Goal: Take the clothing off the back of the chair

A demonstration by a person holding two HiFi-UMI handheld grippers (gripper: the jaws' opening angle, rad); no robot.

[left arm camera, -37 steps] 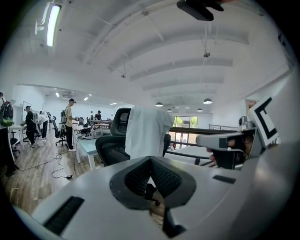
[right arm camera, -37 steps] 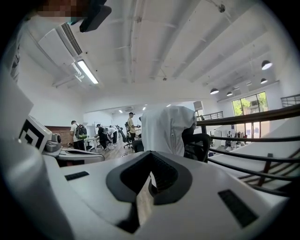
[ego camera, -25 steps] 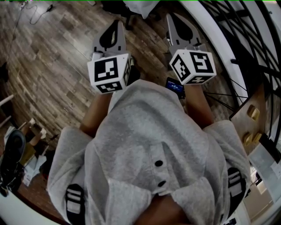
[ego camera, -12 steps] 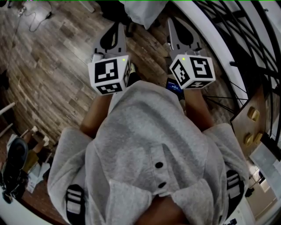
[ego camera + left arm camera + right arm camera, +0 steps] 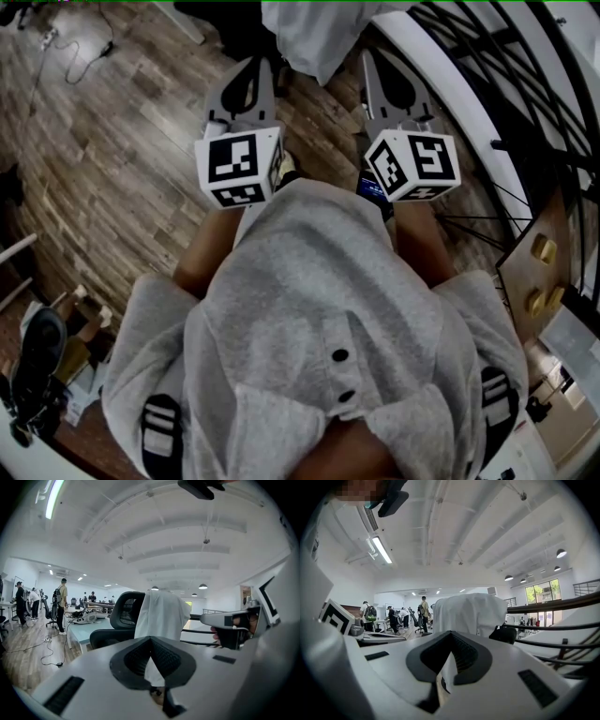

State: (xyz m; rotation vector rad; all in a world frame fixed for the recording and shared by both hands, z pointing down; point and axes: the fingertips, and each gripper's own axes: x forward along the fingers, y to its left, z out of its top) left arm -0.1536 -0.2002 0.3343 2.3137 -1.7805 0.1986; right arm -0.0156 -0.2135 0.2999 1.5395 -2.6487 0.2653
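Wood floor [image 5: 112, 141], 1 garment [image 5: 161, 616] draping 1 chair [image 5: 123, 613], left tongs [image 5: 151, 639], right tongs [image 5: 450, 633]

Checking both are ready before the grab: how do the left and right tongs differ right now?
The left tongs are over wood floor; the right tongs run beside the white railing. The left tongs' cube and the right tongs' cube carry different marker patterns. Shared: both are shut, empty, and pointed at the white garment on the chair, not touching it.
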